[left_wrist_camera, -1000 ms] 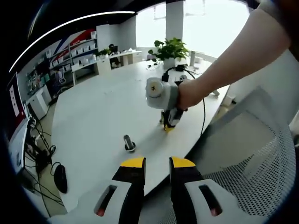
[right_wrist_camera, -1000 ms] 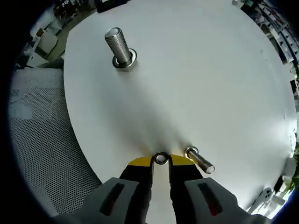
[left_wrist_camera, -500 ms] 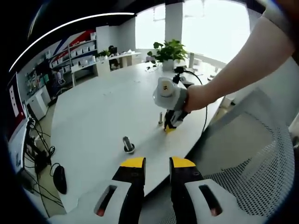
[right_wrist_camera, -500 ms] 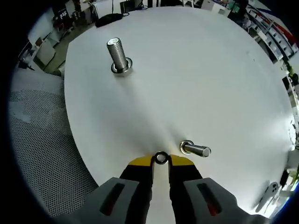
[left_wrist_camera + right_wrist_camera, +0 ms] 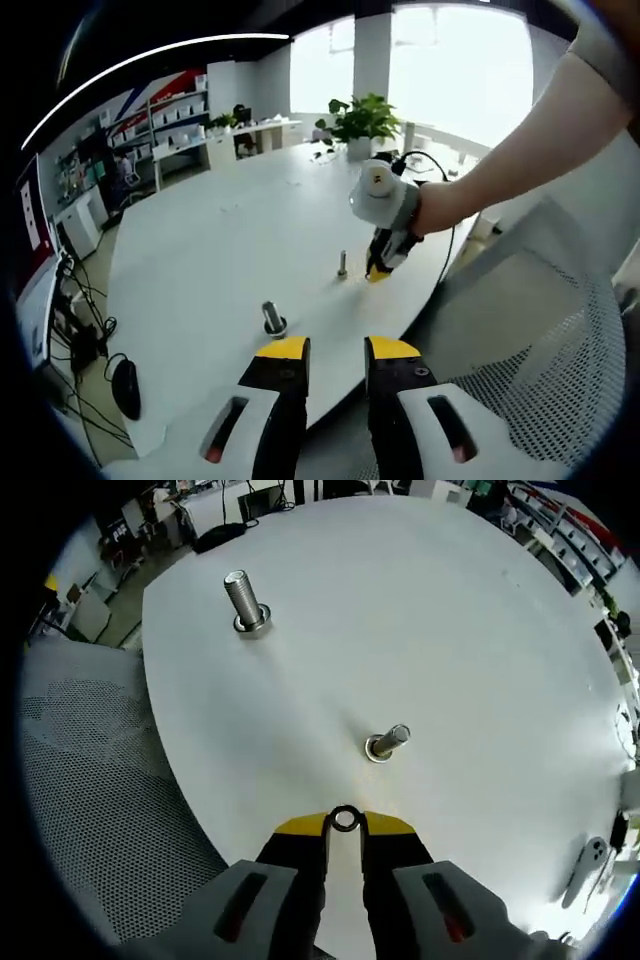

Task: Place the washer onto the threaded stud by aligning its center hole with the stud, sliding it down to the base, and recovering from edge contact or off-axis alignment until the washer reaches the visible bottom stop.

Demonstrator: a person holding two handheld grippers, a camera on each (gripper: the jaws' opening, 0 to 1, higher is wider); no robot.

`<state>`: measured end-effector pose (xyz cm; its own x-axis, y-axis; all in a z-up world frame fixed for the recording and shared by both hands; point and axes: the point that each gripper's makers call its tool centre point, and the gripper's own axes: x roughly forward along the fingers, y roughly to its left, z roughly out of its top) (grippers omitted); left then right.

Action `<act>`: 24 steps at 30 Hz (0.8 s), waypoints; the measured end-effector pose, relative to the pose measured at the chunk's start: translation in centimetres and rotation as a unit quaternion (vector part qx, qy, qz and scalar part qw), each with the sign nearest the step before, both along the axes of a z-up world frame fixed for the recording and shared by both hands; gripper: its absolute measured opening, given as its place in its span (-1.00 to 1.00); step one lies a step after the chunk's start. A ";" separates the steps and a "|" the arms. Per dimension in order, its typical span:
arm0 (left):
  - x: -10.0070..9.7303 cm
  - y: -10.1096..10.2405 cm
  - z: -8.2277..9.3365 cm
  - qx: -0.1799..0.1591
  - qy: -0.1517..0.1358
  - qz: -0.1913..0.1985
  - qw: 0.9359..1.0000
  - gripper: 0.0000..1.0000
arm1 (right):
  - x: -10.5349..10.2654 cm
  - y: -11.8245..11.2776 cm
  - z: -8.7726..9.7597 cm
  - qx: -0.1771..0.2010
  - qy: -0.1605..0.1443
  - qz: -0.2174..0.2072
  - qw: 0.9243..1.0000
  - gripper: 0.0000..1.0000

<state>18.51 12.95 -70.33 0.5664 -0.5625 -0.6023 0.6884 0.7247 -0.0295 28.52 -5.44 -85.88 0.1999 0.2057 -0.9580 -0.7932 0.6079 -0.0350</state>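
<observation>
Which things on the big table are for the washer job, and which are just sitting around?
For the job:
washer, pinched in the right gripper
small stud
big stud

Just sitting around:
potted plant
computer mouse
mesh chair
left gripper, holding nothing

Count of things on the white surface [image 5: 480, 630]

We count two threaded studs, a large one [image 5: 243, 603] and a small one [image 5: 386, 742]; one washer [image 5: 345, 819]; two tools, left [image 5: 337, 352] and right [image 5: 379, 270]; one potted plant [image 5: 362, 118]; one mesh chair [image 5: 520, 340].
</observation>
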 end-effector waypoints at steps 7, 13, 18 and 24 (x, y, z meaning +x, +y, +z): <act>0.1 0.1 0.2 -0.004 -0.003 0.004 1.000 -0.60 | 0.7 -1.8 1.3 -0.005 -0.012 -0.015 1.000 -0.72; 0.2 0.1 0.2 -0.004 -0.004 0.006 1.000 -0.59 | 2.7 -1.5 3.8 0.014 -0.046 -0.015 0.999 -0.72; 0.2 0.3 0.1 0.000 -0.003 0.009 1.000 -0.59 | 3.5 -1.0 4.9 0.023 -0.059 -0.010 0.998 -0.72; 0.3 0.4 -0.1 0.009 -0.005 0.011 1.000 -0.60 | 3.9 0.2 5.3 0.034 -0.077 0.013 0.996 -0.72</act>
<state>18.82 13.39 -70.41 0.5849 -0.5389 -0.6061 0.6719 0.7406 -0.0100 32.46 -5.27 -80.53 0.3366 0.2758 -0.9004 -0.7972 0.5924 -0.1165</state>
